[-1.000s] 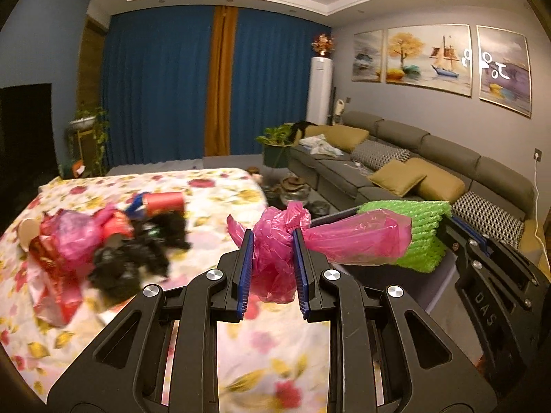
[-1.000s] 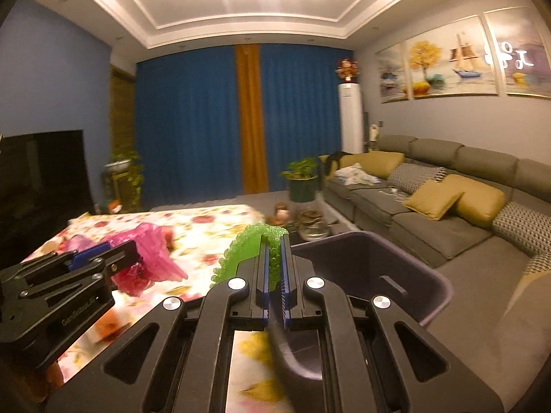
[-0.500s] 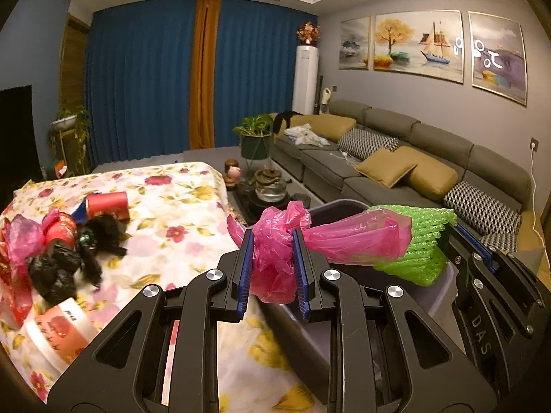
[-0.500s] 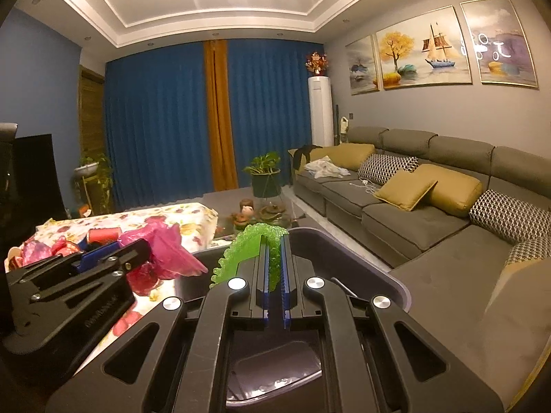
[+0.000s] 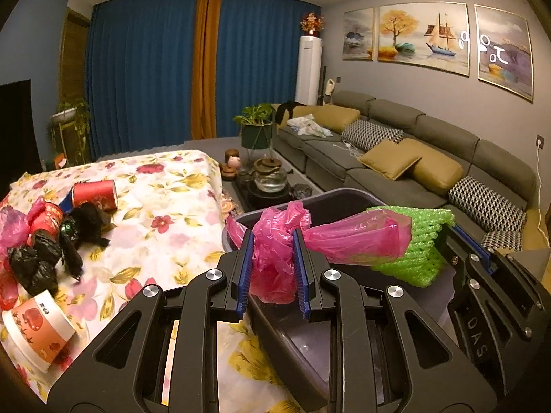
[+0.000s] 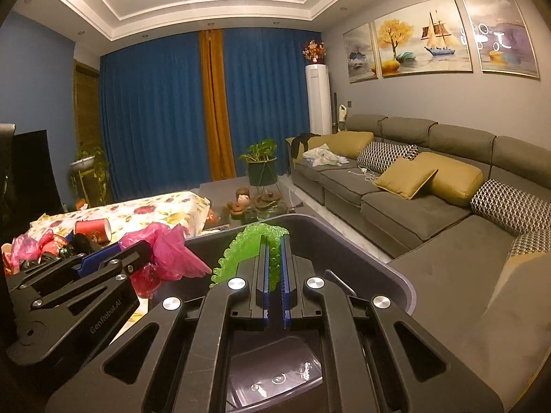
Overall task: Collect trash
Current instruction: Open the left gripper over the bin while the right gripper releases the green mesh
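At the left of the room, on the table (image 5: pixel 165 206) with its flowered cloth, more trash waits: crumpled black bags (image 5: pixel 41 261), a red paper cup (image 5: pixel 94 194) on its side and a printed paper bowl (image 5: pixel 38 330) near the close edge. Just right of the table edge stands the dark bin (image 6: pixel 385 258), its mouth open and its floor bare apart from a few droplets. The left tool (image 5: pixel 273 270) is clamped on a crumpled pink plastic bag (image 5: pixel 275 251), the film bunched between the blue pads and trailing to the right above the bin rim. The right tool (image 6: pixel 274 275) is pinched nearly flat on a piece of green foam netting (image 6: pixel 255 241), which arches up past the fingertips, above the bin's interior. Judged from this, the step in hand is the drop. Carry each tool fully inside the rim line before releasing, since the left load hangs close to the near wall and light film may drift out or cling to a pad. Open the jaws wide and point the fingers downward. Release one side at a time, because the two loads overlap and could snag.
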Tool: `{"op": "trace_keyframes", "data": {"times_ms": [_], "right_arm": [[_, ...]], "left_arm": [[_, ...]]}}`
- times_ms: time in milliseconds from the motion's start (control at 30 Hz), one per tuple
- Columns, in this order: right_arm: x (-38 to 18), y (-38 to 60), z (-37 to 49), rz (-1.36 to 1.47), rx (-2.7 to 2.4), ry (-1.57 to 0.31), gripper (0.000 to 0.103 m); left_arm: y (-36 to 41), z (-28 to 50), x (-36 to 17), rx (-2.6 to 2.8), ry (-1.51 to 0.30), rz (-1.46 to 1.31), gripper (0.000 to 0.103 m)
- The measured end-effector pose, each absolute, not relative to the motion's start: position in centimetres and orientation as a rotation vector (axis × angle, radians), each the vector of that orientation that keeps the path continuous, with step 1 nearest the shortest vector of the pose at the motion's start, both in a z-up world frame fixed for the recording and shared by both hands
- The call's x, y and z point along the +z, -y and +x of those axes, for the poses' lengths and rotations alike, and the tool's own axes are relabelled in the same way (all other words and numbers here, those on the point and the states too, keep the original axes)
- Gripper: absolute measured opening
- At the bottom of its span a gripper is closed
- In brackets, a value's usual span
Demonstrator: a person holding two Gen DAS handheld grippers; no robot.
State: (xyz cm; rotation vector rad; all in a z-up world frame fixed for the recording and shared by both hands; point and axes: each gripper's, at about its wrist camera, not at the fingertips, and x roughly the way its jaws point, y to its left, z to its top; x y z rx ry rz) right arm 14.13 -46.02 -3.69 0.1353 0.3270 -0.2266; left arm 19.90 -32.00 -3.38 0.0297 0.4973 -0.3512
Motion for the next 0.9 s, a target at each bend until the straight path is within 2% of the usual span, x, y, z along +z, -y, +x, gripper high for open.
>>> {"op": "trace_keyframes", "data": {"times_ms": [200, 267, 333, 367, 467, 567, 633, 800, 900], "right_arm": [[-3.9, 46.3, 14.5, 0.137, -0.234, -0.332, 0.007], [-4.0, 46.4, 14.5, 0.141, -0.235, -0.329, 0.013], [-4.1, 46.3, 14.5, 0.141, -0.240, -0.329, 0.033], [-4.1, 46.4, 14.4, 0.141, -0.249, -0.324, 0.039], [-4.3, 46.8, 14.4, 0.149, -0.261, -0.321, 0.040], [-4.4, 47.2, 14.2, 0.164, -0.274, -0.322, 0.047], [-4.5, 47.4, 14.0, 0.163, -0.284, -0.321, 0.049], [-4.5, 47.7, 13.6, 0.177, -0.301, -0.318, 0.054], [-4.6, 48.1, 13.2, 0.186, -0.311, -0.316, 0.056]], "left_arm": [[32.4, 20.3, -3.9, -0.365, -0.511, 0.022, 0.022], [32.4, 20.5, -4.0, -0.364, -0.515, 0.024, 0.022], [32.5, 20.7, -4.2, -0.365, -0.523, 0.023, 0.022], [32.5, 20.8, -4.3, -0.365, -0.527, 0.022, 0.023], [32.6, 21.0, -4.6, -0.366, -0.540, 0.024, 0.023], [32.7, 21.1, -4.7, -0.372, -0.546, 0.028, 0.023], [32.7, 21.2, -4.9, -0.371, -0.552, 0.030, 0.025], [32.9, 21.2, -5.2, -0.384, -0.569, 0.032, 0.049], [32.9, 20.9, -5.2, -0.384, -0.559, 0.043, 0.059]]}}
